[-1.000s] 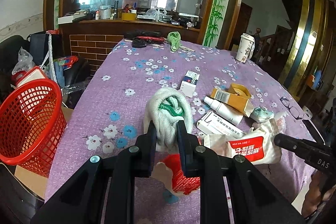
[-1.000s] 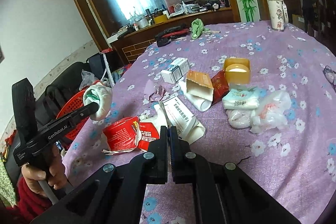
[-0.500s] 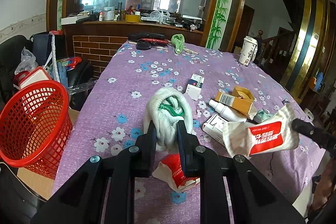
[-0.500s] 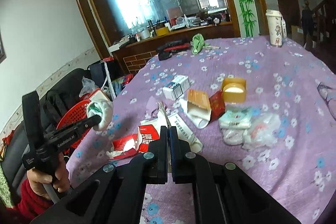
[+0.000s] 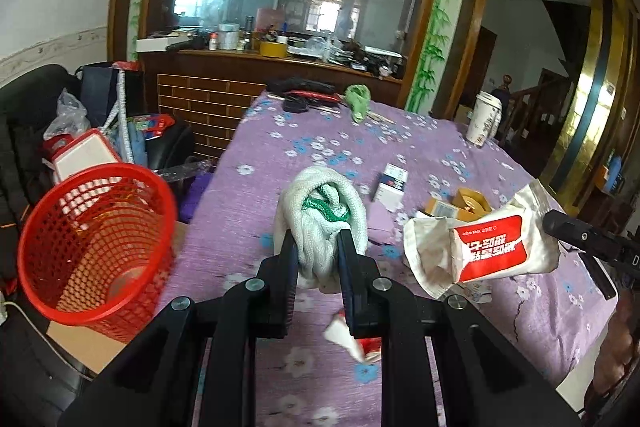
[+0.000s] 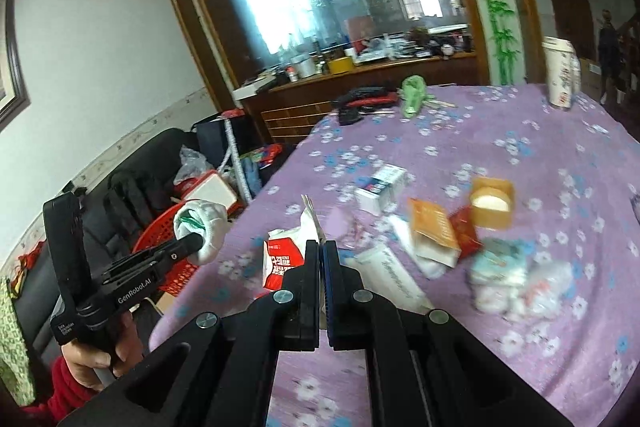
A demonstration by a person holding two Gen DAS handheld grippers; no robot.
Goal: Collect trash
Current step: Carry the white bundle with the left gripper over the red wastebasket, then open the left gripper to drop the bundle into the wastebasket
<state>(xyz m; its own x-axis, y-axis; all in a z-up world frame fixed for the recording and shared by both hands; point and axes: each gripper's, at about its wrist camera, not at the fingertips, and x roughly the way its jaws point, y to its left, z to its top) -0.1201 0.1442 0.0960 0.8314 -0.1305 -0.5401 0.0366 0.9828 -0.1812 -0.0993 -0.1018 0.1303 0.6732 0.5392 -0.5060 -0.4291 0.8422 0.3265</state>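
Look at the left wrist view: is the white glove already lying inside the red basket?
No. The white glove is clamped in the left gripper above the purple tablecloth, beside the red basket.

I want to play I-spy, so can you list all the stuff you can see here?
glove bundle: one, white and green, in left hand-held gripper
wipes packet: one, red and white, in right hand-held gripper
basket: one, red, beside table
table: one, purple flowered cloth
small box: one, white and blue, mid-table
orange box: one, mid-table
paper cup: one, white, far right of table
green cloth: one, far end of table
left hand-held gripper: black, shut
right hand-held gripper: black, shut
hand: one, holding left handle
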